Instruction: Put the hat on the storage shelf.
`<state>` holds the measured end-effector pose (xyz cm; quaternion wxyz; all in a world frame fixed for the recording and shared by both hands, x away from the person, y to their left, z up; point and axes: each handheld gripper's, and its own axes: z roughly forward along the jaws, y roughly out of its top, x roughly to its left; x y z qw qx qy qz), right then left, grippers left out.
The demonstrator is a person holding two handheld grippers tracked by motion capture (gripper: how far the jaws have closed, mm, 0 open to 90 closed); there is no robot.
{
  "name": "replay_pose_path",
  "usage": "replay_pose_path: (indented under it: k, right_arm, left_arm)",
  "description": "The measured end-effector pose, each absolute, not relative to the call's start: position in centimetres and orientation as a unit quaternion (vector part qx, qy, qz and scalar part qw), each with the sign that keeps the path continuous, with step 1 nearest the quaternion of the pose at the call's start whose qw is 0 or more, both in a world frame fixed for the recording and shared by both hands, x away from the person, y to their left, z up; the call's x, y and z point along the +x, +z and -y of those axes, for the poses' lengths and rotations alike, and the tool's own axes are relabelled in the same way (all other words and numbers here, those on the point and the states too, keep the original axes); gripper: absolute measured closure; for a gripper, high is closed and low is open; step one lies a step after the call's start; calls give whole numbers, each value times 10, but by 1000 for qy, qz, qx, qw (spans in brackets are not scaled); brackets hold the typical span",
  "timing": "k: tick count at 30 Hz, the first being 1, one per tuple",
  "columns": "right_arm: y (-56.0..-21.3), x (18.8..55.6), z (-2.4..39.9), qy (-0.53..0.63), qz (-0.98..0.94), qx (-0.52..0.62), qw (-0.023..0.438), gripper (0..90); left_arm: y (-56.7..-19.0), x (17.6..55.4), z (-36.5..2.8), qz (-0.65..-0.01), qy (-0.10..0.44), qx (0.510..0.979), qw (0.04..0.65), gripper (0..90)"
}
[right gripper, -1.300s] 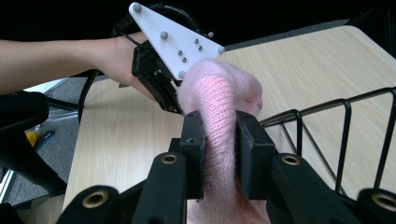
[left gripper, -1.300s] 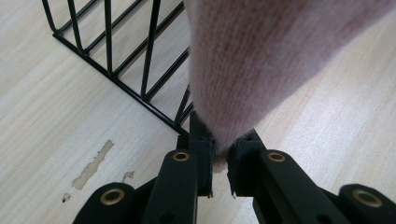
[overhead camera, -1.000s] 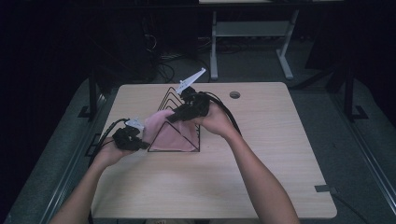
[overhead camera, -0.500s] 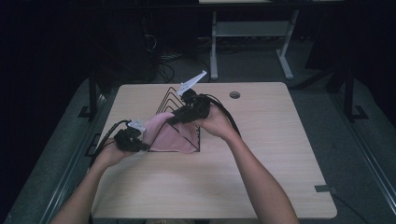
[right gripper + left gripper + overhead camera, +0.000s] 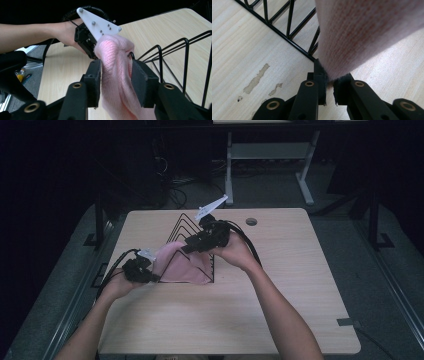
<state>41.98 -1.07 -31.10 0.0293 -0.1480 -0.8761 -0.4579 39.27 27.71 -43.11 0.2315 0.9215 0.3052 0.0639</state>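
i hold the cloth (image 5: 181, 268) stretched across the rack (image 5: 192, 227): left tongs (image 5: 329, 83) clenched on its near-left end, right tongs (image 5: 116, 75) just loosening around its far end.

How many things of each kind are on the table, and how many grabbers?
Pink cloth: 1
Black wire rack: 1
Grippers: 2, left gripper and right gripper
Total: 4
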Motion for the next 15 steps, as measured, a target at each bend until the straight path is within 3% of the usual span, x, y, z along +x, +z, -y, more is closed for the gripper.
replay_pose_path:
  k: [15]
  right_arm:
    - [-317, 417, 47, -483, 857, -178, 27, 427]
  left_arm:
    - [-422, 384, -287, -320, 62, 912, 248, 639]
